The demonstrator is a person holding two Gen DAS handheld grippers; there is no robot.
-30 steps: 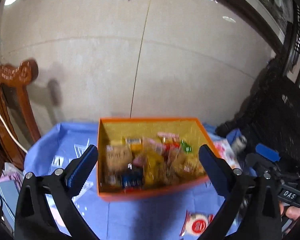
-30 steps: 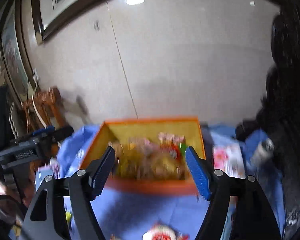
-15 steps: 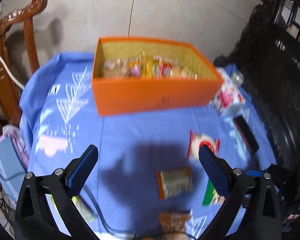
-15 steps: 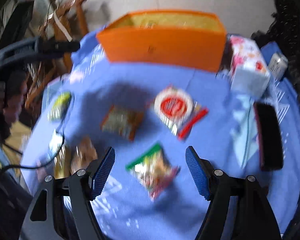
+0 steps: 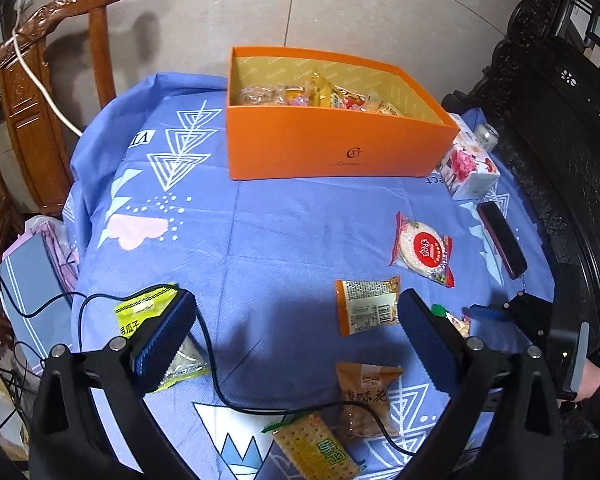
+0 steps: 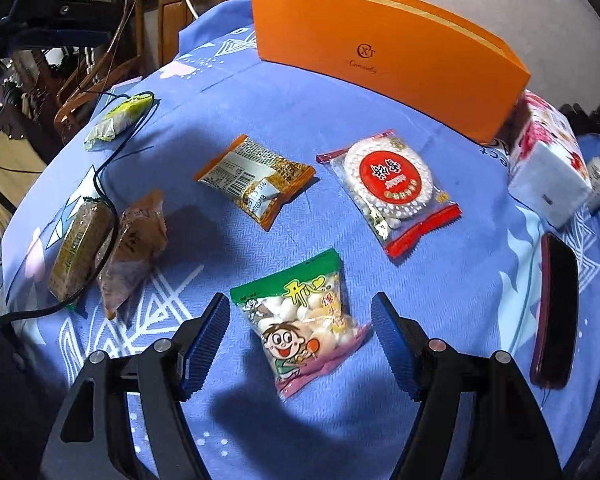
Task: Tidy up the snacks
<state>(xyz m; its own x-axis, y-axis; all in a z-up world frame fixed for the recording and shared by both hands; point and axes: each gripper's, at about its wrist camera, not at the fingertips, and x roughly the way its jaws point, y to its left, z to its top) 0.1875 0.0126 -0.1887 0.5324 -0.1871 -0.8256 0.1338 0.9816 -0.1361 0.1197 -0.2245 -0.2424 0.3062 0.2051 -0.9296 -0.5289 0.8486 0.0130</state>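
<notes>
While the right gripper (image 6: 300,340) hangs over the blue patterned tablecloth (image 6: 440,300) with its jaws spread wide, a green-topped clear packet of white candies with a cartoon face (image 6: 300,320) lies flat between the blue ribbed pads, touching neither. Beyond it lie a round white rice cracker in a red-edged wrapper (image 6: 392,184) and an orange foil snack packet lying label side up (image 6: 256,180), both well short of the open orange cardboard box (image 5: 332,148), which stands at the far side of the cloth and already holds a heap of wrapped snacks. The left gripper (image 5: 296,344) is likewise open and empty above the cloth, with a yellow-green packet (image 5: 140,312) by its left pad and a brown pastry wrapper (image 5: 364,396) near its right, a black cable crossing both.
</notes>
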